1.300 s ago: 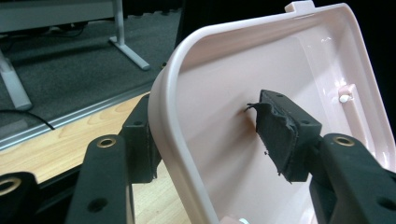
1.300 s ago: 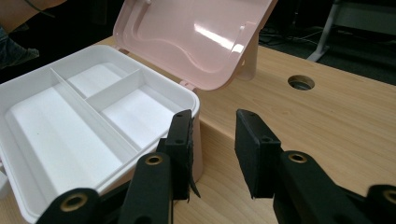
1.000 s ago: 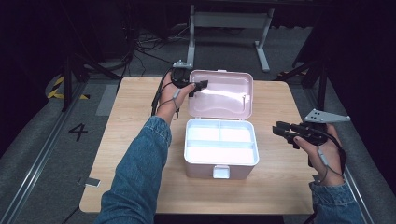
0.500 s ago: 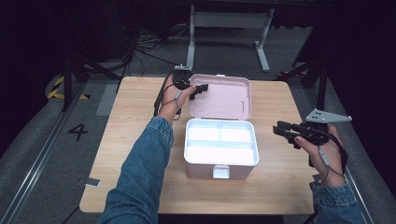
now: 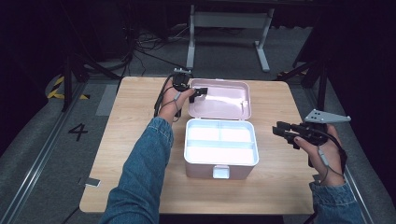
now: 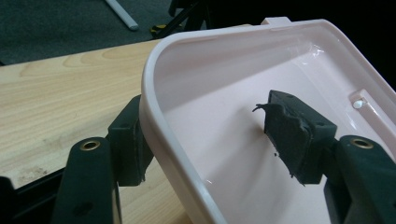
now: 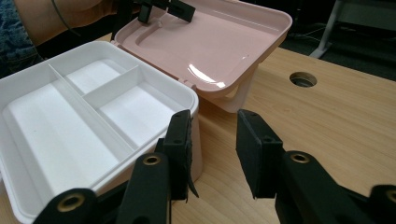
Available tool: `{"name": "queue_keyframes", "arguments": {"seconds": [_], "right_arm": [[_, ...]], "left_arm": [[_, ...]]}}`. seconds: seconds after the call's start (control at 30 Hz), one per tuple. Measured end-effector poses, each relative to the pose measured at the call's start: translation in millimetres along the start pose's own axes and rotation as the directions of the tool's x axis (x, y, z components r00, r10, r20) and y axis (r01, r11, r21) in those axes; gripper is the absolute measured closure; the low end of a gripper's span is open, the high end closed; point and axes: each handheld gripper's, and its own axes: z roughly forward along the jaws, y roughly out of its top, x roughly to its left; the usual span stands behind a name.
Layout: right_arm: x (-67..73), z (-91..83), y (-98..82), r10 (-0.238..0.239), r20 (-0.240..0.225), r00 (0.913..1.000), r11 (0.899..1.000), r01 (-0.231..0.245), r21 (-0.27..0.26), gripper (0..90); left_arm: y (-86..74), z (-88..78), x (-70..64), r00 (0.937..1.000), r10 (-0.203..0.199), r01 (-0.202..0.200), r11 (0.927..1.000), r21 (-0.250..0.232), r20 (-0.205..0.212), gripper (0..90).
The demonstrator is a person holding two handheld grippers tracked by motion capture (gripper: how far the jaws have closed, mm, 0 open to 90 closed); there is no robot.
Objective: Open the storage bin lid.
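Box [image 5: 220,161]: pale pink, open, mid-bench [image 5: 130,121].
Lid [image 5: 219,99]: hinged back, tilted, inside up.
Tray [image 5: 219,140]: white, three compartments, seated in box.

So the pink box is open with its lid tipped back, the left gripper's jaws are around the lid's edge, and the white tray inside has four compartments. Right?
Not quite: the white tray has three compartments, two small ones at the back and one long one in front, as the high view shows. The rest holds: the pink box is open with its lid tipped back, and the left gripper has its jaws around the lid's edge.
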Motion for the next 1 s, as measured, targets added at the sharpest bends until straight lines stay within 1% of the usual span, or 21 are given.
{"name": "queue_keyframes", "arguments": {"seconds": [0.1,0.13,0.27,0.4,0.47,0.57,0.6,0.7,0.73,0.77,0.8,0.83,0.87,0.9,0.93,0.97,1.0], "right_arm": [[0.1,0.9,-0.3,0.001,0.0,1.0,1.0,-0.001,0.003,66.9],[0.1,1.0,-0.3,0.001,-0.001,1.0,1.0,-0.001,0.003,66.7],[-0.3,1.3,-0.6,0.002,-0.002,1.0,1.0,-0.002,0.004,65.8],[-0.4,1.3,-0.8,0.004,-0.002,1.0,1.0,-0.004,0.002,65.2],[-0.4,1.5,-0.9,0.003,-0.003,1.0,1.0,-0.003,0.003,65.1],[-0.6,1.8,-1.1,0.004,-0.005,1.0,1.0,-0.004,0.003,64.8],[-0.8,1.8,-1.2,0.006,-0.005,1.0,1.0,-0.006,0.003,64.4],[-0.9,1.8,-1.3,0.007,-0.005,1.0,1.0,-0.007,0.0,63.0],[-1.1,2.1,-1.3,0.007,-0.001,1.0,1.0,-0.007,-0.006,61.5],[-1.2,2.4,-1.4,0.006,0.001,1.0,1.0,-0.006,-0.011,58.7],[-1.2,2.4,-1.4,0.006,0.001,1.0,1.0,-0.006,-0.011,58.7],[-1.3,2.9,-1.4,0.01,0.003,0.9999,1.0,-0.01,-0.015,56.5],[-1.6,3.1,-1.4,0.01,0.006,0.9999,1.0,-0.01,-0.017,55.4],[-1.9,3.2,-1.4,0.01,0.007,0.9999,1.0,-0.01,-0.019,54.8],[-2.5,3.4,-1.3,0.008,0.009,0.9999,1.0,-0.007,-0.021,54.5],[-2.8,3.5,-1.1,0.01,0.01,0.9999,1.0,-0.01,-0.022,54.5],[-2.8,3.5,-1.1,0.01,0.01,0.9999,1.0,-0.01,-0.022,54.5]], "left_arm": [[-3.1,2.2,2.9,1.0,-0.004,0.004,1.0,0.003,0.001,36.2],[-4.1,3.1,3.1,0.9999,-0.011,0.011,0.9999,0.005,-0.001,36.0],[-6.0,5.4,4.4,0.9999,-0.013,0.013,0.9994,0.032,-0.009,34.5],[-7.9,7.2,5.2,0.9997,-0.02,0.021,0.999,0.04,-0.015,33.9],[-9.9,8.0,5.8,0.9989,-0.043,0.044,0.9979,0.047,-0.018,33.9],[-12.6,9.0,7.4,0.9978,-0.062,0.063,0.996,0.063,-0.023,33.5],[-13.7,9.5,7.8,0.9968,-0.074,0.076,0.9945,0.072,-0.032,33.2],[-14.2,9.7,7.6,0.9961,-0.08,0.082,0.9937,0.075,-0.038,33.3],[-14.3,9.6,7.7,0.996,-0.081,0.084,0.9937,0.074,-0.038,33.4],[-14.4,9.3,9.2,0.9953,-0.092,0.093,0.9936,0.063,-0.029,33.5],[-14.4,9.3,9.2,0.9953,-0.092,0.093,0.9936,0.063,-0.029,33.4],[-14.5,8.6,10.4,0.995,-0.096,0.097,0.9941,0.048,-0.027,33.3],[-14.6,7.5,11.9,0.9935,-0.112,0.112,0.9935,0.02,-0.022,32.5],[-14.5,6.7,11.9,0.9925,-0.12,0.12,0.9928,0.002,-0.023,32.2],[-14.0,5.7,11.4,0.9925,-0.12,0.12,0.9927,-0.014,-0.024,32.1],[-12.5,3.7,11.2,0.9942,-0.102,0.102,0.9946,-0.017,-0.031,32.1],[-12.5,3.7,11.2,0.9942,-0.102,0.102,0.9946,-0.017,-0.031,33.9]]}}
